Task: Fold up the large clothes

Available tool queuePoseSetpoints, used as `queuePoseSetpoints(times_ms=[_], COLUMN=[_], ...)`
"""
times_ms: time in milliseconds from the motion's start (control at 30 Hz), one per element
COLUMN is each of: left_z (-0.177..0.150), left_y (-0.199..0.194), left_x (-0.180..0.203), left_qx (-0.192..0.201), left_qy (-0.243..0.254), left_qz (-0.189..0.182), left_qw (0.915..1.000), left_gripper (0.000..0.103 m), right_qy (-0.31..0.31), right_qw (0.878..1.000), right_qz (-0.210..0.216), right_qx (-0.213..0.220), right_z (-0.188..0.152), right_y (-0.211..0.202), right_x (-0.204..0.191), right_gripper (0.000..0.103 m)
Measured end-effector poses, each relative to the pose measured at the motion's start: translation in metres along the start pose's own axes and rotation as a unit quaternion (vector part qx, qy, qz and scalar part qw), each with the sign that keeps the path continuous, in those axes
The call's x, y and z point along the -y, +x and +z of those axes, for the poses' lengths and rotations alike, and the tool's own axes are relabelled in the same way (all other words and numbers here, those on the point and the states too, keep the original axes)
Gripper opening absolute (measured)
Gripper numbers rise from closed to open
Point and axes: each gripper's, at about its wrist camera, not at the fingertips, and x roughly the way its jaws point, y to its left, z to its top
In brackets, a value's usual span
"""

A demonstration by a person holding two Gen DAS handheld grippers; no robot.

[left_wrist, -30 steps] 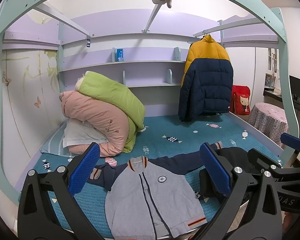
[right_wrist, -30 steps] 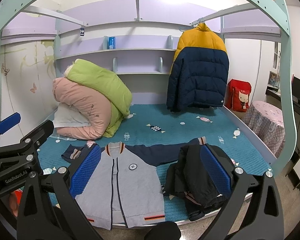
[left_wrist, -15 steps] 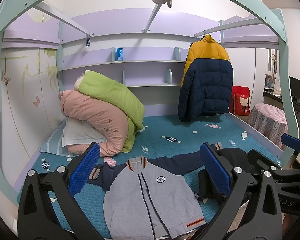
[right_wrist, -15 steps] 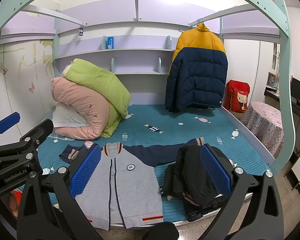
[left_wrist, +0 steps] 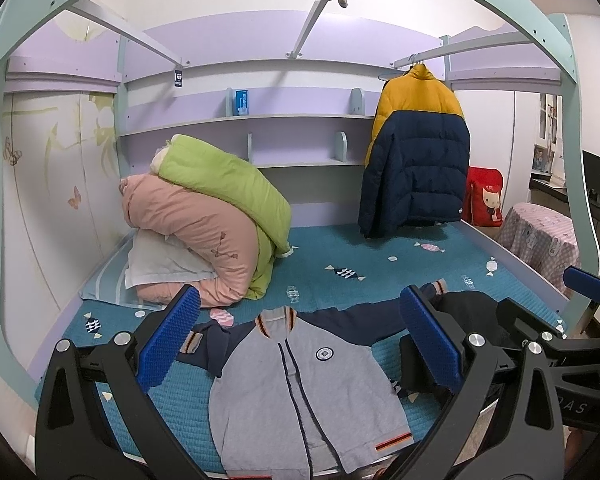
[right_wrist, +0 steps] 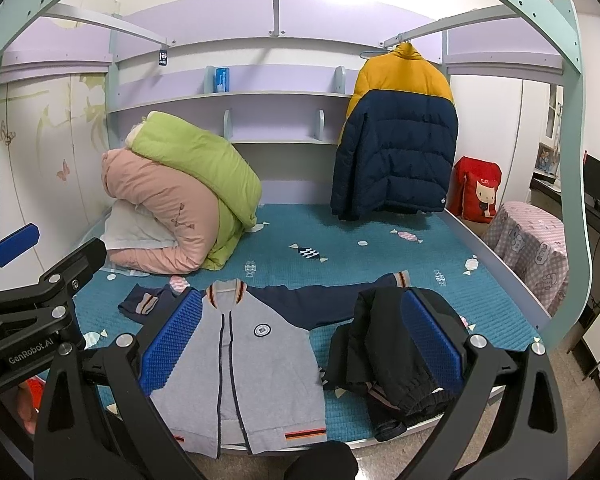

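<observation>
- Left wrist view: a grey jacket (left_wrist: 300, 392) lies flat, zipped, at the bed's (left_wrist: 380, 256) front edge, beside dark trousers (right_wrist: 392, 356).
- Left gripper (left_wrist: 300, 340) and right gripper (right_wrist: 304, 340) hover above the jacket, fingers spread, empty.
- Soft, light cloth; likely best pinched at shoulder and hem.

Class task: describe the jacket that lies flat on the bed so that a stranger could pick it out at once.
Find the teal bed. At its near edge lies the grey jacket, spread flat with navy sleeves. Unlike the crumpled black garment beside it, it has a round chest badge and a striped collar.
</observation>
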Motion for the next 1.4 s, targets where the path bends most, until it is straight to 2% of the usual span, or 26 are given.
queuePoseSetpoints(times_ms=[1400], left_z=[-0.003], left_y=[0.009], left_x=[-0.005], left_qx=[-0.017], left_qy=[-0.003], left_qz=[0.005], left_qw=[0.9998], left_gripper=[0.099], right_qy=[-0.003], right_qw=[1.0], right_qz=[0.005], right_qx=[-0.02], right_z=[-0.004], right_y=[0.016], right_x=[-0.019], right_gripper=[0.096])
